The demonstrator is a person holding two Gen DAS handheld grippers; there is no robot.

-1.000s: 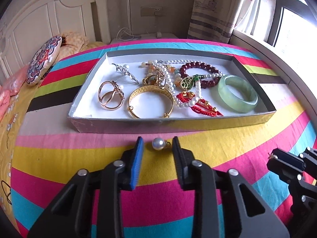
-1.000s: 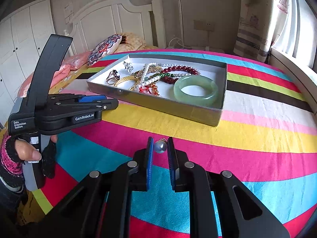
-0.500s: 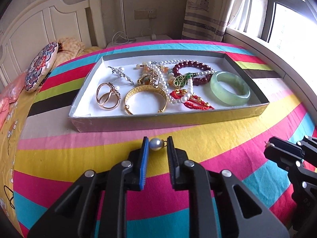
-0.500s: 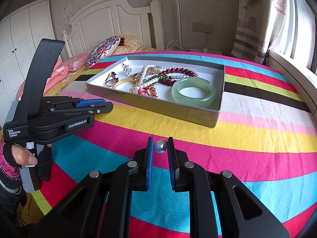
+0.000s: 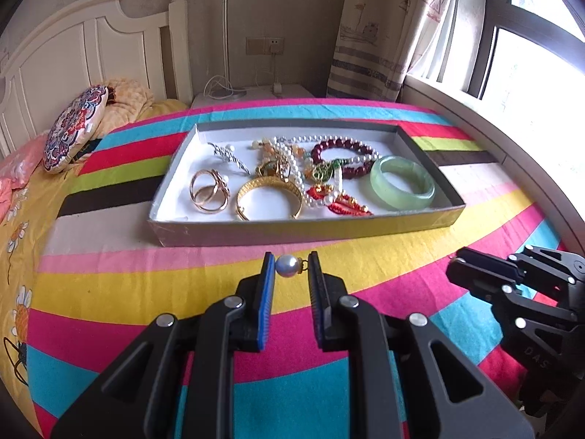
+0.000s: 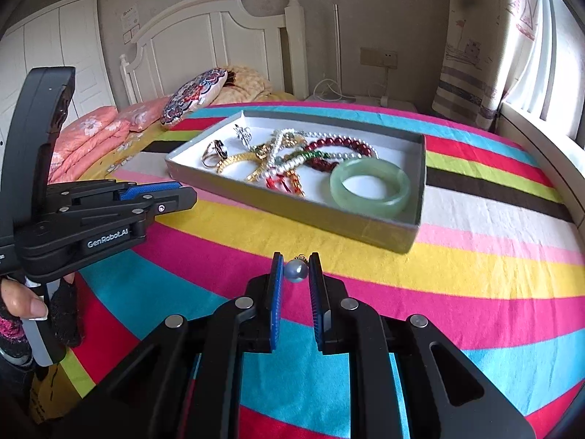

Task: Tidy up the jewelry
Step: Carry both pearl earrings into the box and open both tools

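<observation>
My left gripper point(image 5: 291, 265) is shut on a pearl earring point(image 5: 286, 266), held just above the striped bedspread in front of the grey jewelry tray point(image 5: 292, 232). My right gripper point(image 6: 296, 269) is shut on a second pearl earring point(image 6: 295, 271) near the tray's corner point(image 6: 409, 234). In the tray lie a jade bangle point(image 5: 402, 183), a gold bangle point(image 5: 268, 195), gold rings point(image 5: 208, 192), a red bead bracelet point(image 5: 343, 157) and a pearl necklace point(image 5: 292, 161). The left wrist view shows the right gripper point(image 5: 455, 267) at its right edge; the right wrist view shows the left gripper point(image 6: 190, 197) at its left.
A patterned round cushion point(image 5: 75, 128) and a yellow blanket lie by the white headboard point(image 5: 91, 55). Pink bedding point(image 6: 91, 139) is at the far left. A windowsill point(image 5: 512, 146) and curtain border the bed on the right. A person's gloved hand point(image 6: 22, 303) holds the left tool.
The left jaws closed onto the pearl earring, then the left gripper rose and drew back from the tray. The right gripper kept still with its pearl.
</observation>
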